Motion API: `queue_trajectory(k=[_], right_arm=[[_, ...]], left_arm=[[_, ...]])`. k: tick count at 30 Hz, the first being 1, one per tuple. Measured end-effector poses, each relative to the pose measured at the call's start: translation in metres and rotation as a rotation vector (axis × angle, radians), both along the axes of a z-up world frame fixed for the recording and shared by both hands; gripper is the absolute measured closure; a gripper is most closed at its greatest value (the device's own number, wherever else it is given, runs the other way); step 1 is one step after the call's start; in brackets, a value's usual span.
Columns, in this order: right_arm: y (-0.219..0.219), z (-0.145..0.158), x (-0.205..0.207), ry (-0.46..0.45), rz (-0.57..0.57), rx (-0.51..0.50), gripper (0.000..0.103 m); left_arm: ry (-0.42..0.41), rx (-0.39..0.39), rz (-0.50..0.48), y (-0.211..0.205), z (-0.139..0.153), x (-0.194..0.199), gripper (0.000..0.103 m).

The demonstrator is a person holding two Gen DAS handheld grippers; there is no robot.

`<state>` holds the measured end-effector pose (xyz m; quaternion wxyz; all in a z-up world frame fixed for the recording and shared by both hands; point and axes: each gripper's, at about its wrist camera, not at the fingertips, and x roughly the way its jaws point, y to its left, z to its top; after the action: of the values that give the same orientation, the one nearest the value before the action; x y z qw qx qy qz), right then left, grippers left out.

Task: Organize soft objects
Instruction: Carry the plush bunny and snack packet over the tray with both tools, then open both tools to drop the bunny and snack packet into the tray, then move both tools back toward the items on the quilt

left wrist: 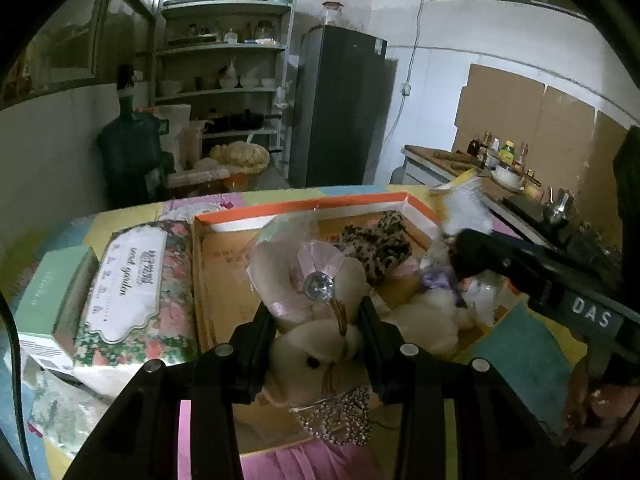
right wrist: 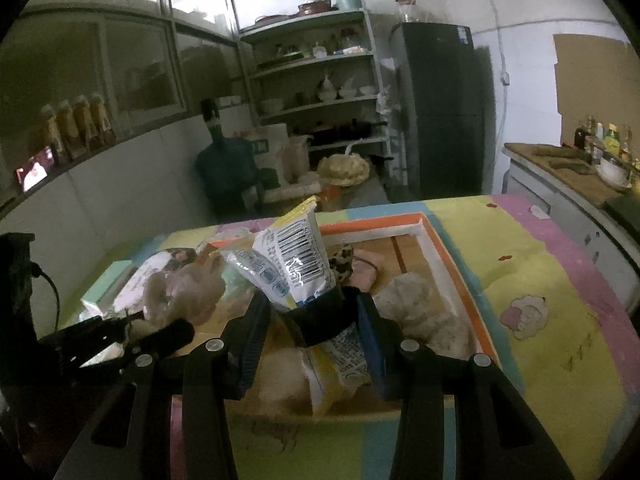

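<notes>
Left claw (left wrist: pixel 316 336) clamped on cream plush rabbit (left wrist: pixel 320 344), over the orange-rimmed box (left wrist: pixel 304 210). Soft, light; a body grip looks best. Right claw (right wrist: pixel 310 328) pinches a crinkly packet (right wrist: pixel 296 264): probably slippery film, so grip low.

We are in a home kitchen. An open shelf rack (right wrist: pixel 320 76) against the far wall carries bowls, jars and pots, with a dark fridge (right wrist: pixel 440 108) just beside it. Along the right wall runs a tabletop (left wrist: pixel 448 158) with sauce bottles (left wrist: pixel 498 150) and a white bowl (labels too small to read). A big water jug (left wrist: pixel 130 148) stands on the floor near the rack, and glass-fronted cabinets (right wrist: pixel 136 68) line the left wall.
</notes>
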<state>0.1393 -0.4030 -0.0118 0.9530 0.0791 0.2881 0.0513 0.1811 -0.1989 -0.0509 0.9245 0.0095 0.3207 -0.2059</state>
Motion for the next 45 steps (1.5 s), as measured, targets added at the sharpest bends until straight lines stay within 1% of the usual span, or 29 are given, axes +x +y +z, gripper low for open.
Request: queue_trajectory(k=[6, 10, 17, 20, 21, 22, 23, 24, 25, 36, 39, 41, 45], right_arm=[[0.004, -0.007, 0.021, 0.017, 0.006, -0.036, 0.061], [0.002, -0.014, 0.029, 0.037, 0.017, -0.011, 0.062], [0.001, -0.014, 0.024, 0.028, 0.013, 0.013, 0.061], [-0.001, -0.012, 0.019, 0.023, 0.010, 0.030, 0.061], [-0.001, -0.012, 0.017, 0.021, 0.007, 0.034, 0.061], [-0.001, -0.011, 0.016, 0.019, 0.004, 0.038, 0.061], [-0.002, -0.011, 0.014, 0.017, 0.001, 0.042, 0.061], [-0.002, -0.010, 0.012, 0.015, -0.002, 0.045, 0.061], [-0.004, -0.009, 0.010, 0.012, -0.007, 0.050, 0.061], [0.000, 0.001, -0.016, -0.008, -0.034, 0.073, 0.061], [0.004, 0.004, -0.022, -0.012, -0.033, 0.078, 0.055], [0.007, 0.007, -0.026, -0.014, -0.033, 0.082, 0.047], [0.014, 0.011, -0.034, -0.015, -0.037, 0.091, 0.043]], left_arm=[[0.031, 0.002, -0.004, -0.003, -0.010, 0.010, 0.062], [0.047, -0.006, -0.005, -0.002, -0.013, 0.014, 0.062], [0.088, -0.021, -0.029, -0.006, -0.018, 0.016, 0.059], [0.100, -0.036, -0.032, -0.003, -0.018, 0.016, 0.055], [0.101, -0.044, -0.034, -0.003, -0.018, 0.015, 0.050], [0.097, -0.052, -0.036, -0.002, -0.017, 0.014, 0.042], [0.093, -0.056, -0.036, 0.000, -0.016, 0.013, 0.038], [0.084, -0.060, -0.035, 0.001, -0.015, 0.011, 0.032], [0.076, -0.062, -0.034, 0.003, -0.013, 0.008, 0.028], [0.021, -0.063, -0.016, 0.014, 0.007, -0.015, 0.027], [0.002, -0.063, -0.005, 0.021, 0.013, -0.021, 0.027], [-0.010, -0.060, 0.005, 0.025, 0.017, -0.026, 0.027], [-0.037, -0.055, 0.029, 0.036, 0.024, -0.037, 0.027]])
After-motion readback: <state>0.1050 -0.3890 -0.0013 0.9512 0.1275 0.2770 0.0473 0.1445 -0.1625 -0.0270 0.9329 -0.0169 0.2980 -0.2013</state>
